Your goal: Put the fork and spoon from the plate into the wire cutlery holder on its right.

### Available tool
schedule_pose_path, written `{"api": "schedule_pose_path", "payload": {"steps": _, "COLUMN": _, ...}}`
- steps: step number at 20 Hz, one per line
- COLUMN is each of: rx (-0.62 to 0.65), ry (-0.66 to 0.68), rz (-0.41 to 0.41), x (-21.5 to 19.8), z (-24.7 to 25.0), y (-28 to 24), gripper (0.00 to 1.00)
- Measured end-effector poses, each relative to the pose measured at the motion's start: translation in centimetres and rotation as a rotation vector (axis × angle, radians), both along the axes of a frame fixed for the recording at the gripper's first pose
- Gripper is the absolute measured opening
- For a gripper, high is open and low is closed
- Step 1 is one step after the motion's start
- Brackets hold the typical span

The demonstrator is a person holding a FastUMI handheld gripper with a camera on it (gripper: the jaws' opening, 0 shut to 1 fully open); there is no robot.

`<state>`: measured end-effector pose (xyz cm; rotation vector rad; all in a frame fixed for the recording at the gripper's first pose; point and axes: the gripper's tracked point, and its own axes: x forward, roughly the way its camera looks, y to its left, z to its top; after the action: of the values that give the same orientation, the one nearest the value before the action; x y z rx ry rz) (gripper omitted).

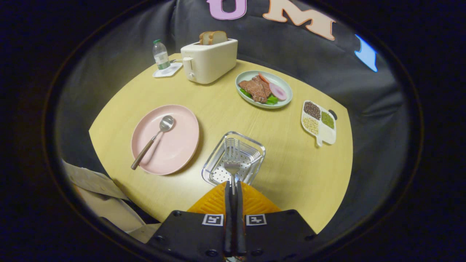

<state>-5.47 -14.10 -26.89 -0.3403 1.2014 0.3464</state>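
My gripper (233,186) is shut on the handle of the fork (232,160), whose tines point forward over the wire cutlery holder (218,157). That holder stands on the yellow table just ahead of the fingers. To its left lies the pink plate (178,145). On the plate rests the spoon (154,138), with its metal bowl toward the far side and its brown handle reaching over the near rim.
Beyond the holder sit a green plate of meat and vegetables (264,89), a white toaster with bread (209,60), a water bottle (160,54) on a small white tray, and a divided dish of beans (319,122) to the right. A person's sleeve (98,196) shows near left.
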Motion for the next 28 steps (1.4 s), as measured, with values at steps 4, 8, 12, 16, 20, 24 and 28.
{"api": "schedule_pose_path", "payload": {"steps": 4, "rx": 0.022, "ry": -0.023, "rz": -0.016, "x": 0.9, "z": 0.4, "y": 0.7, "gripper": 0.13}}
{"api": "schedule_pose_path", "payload": {"steps": 8, "rx": 0.041, "ry": -0.065, "rz": -0.019, "x": 1.4, "z": 0.8, "y": 1.1, "gripper": 0.42}}
{"api": "schedule_pose_path", "payload": {"steps": 12, "rx": 0.062, "ry": -0.150, "rz": -0.030, "x": 2.1, "z": 2.2, "y": 2.3, "gripper": 0.98}}
{"api": "schedule_pose_path", "payload": {"steps": 16, "rx": 0.125, "ry": -0.264, "rz": -0.063, "x": 2.4, "z": 3.8, "y": 5.0, "gripper": 0.98}}
{"api": "schedule_pose_path", "payload": {"steps": 20, "rx": 0.162, "ry": -0.360, "rz": -0.096, "x": 2.2, "z": 4.7, "y": 7.9, "gripper": 1.00}}
{"api": "schedule_pose_path", "payload": {"steps": 24, "rx": 0.206, "ry": -0.450, "rz": -0.139, "x": 1.9, "z": 5.5, "y": 11.2, "gripper": 1.00}}
{"api": "schedule_pose_path", "payload": {"steps": 28, "rx": 0.223, "ry": -0.505, "rz": -0.178, "x": 1.7, "z": 5.1, "y": 14.1, "gripper": 0.99}}
